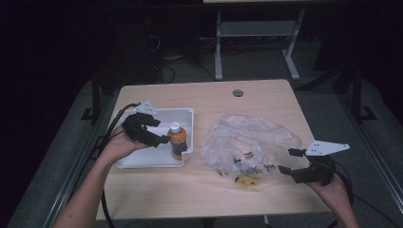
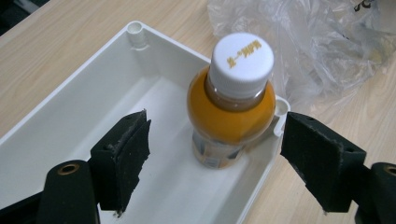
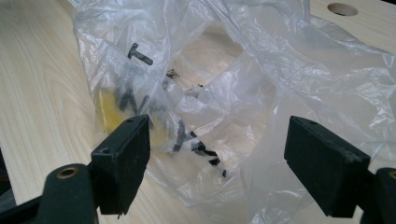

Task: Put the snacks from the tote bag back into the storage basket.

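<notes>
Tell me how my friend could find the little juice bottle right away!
Look at the left half of the wooden table, where a white tray sits. The bottle stands upright in the tray's near right corner, beside the crinkly plastic bag. It is full of orange drink and wears a white cap.

The left tool (image 1: 159,130) is held with jaws spread wide; the right tool (image 1: 290,161) is likewise held agape, lower and nearer.
</notes>
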Tool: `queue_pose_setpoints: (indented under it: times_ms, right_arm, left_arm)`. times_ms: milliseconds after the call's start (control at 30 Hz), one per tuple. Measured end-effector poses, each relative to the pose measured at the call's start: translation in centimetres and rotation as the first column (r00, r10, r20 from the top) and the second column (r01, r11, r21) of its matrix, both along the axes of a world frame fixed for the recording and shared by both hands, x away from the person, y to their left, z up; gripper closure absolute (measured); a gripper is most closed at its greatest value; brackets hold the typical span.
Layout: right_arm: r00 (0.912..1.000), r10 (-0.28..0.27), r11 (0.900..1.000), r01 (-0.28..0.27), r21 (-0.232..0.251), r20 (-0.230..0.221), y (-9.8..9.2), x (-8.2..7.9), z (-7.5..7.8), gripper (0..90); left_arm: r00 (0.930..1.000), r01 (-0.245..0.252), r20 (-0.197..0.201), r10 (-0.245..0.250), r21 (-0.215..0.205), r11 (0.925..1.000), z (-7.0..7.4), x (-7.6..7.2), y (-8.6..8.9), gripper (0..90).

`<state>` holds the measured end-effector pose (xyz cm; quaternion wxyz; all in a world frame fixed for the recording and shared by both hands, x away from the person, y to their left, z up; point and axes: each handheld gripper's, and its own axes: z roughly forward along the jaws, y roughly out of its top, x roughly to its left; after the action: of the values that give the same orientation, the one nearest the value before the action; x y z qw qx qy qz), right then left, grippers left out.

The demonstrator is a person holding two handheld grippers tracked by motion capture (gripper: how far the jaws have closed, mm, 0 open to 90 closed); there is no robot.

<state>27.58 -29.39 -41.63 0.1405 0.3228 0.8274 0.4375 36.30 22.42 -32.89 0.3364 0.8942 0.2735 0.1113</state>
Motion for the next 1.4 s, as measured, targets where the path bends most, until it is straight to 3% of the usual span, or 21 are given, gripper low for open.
queue_pose_setpoints:
  times_ms: [300,533,700,1400]
  right_arm:
    - [1.0,-0.002,1.0,0.002,-0.001,0.004,-0.1,0.0,0.1,21.8]
    - [1.0,-0.002,1.0,0.002,-0.001,0.005,0.0,-0.1,0.1,21.8]
    - [1.0,-0.002,1.0,0.002,0.0,0.004,0.0,-0.1,0.1,21.8]
    - [1.0,0.0,1.0,0.0,0.001,0.001,0.3,-0.1,0.1,21.8]
  left_arm:
    - [1.0,-0.002,-0.004,0.002,-0.031,0.9995,-0.9,-0.8,1.2,23.1]
    - [0.9999,-0.009,-0.015,0.009,-0.019,0.9998,-2.0,-1.2,2.2,23.2]
    - [0.9997,-0.016,-0.018,0.015,-0.044,0.9989,-2.8,-1.8,2.9,23.2]
    - [1.0,0.007,-0.007,-0.007,-0.026,0.9997,-6.3,-4.1,3.6,23.2]
